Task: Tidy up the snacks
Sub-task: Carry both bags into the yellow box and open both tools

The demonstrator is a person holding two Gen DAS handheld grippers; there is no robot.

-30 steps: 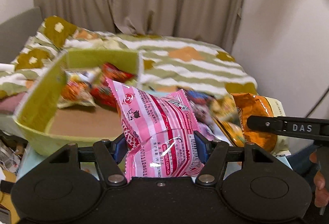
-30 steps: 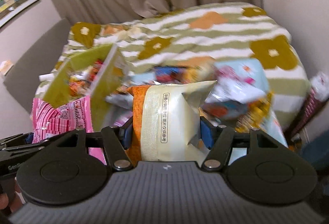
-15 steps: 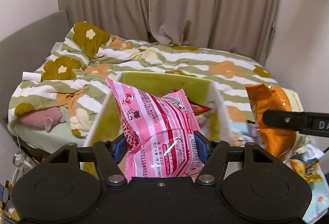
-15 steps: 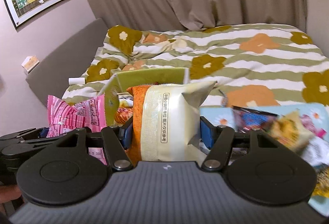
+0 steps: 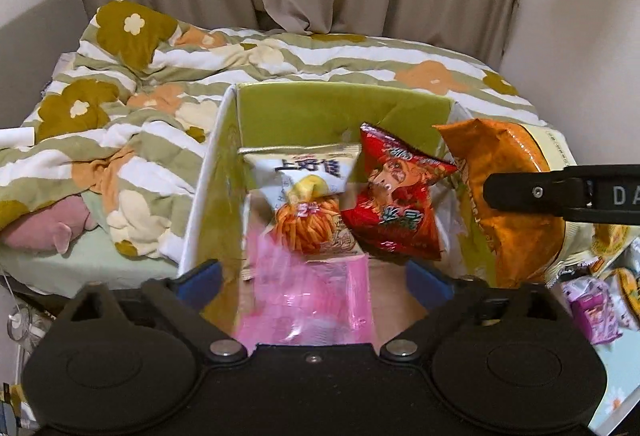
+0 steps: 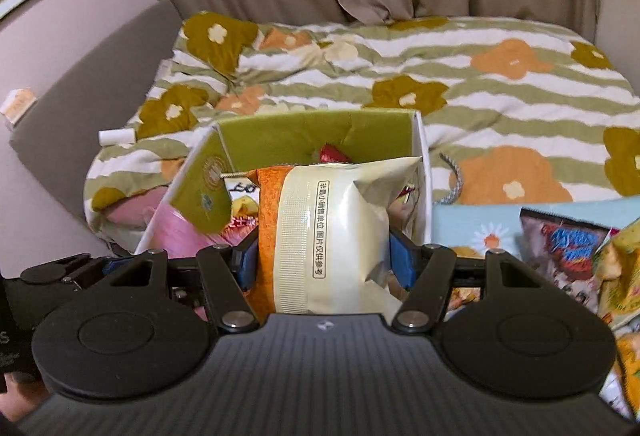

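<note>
A green-lined cardboard box (image 5: 332, 107) stands on the bed and holds a red snack bag (image 5: 394, 203) and a white-and-orange bag (image 5: 308, 195). My left gripper (image 5: 314, 278) is open above the box's near end. The pink snack bag (image 5: 308, 300) is blurred between the open jaws, dropping into the box. My right gripper (image 6: 324, 262) is shut on an orange-and-cream snack bag (image 6: 332, 236) at the box's right side; the bag also shows in the left wrist view (image 5: 516, 203). The box shows in the right wrist view (image 6: 320, 133).
A floral striped duvet (image 5: 280, 59) covers the bed. More snack packets (image 6: 568, 248) lie on a light-blue cloth (image 6: 472, 224) to the right of the box. A pink plush (image 5: 48, 228) lies at the left. Curtains hang behind.
My left gripper has opened and let go of the pink bag, which now falls into the box. Both grippers have moved in over the box. The right gripper still holds its bag.
</note>
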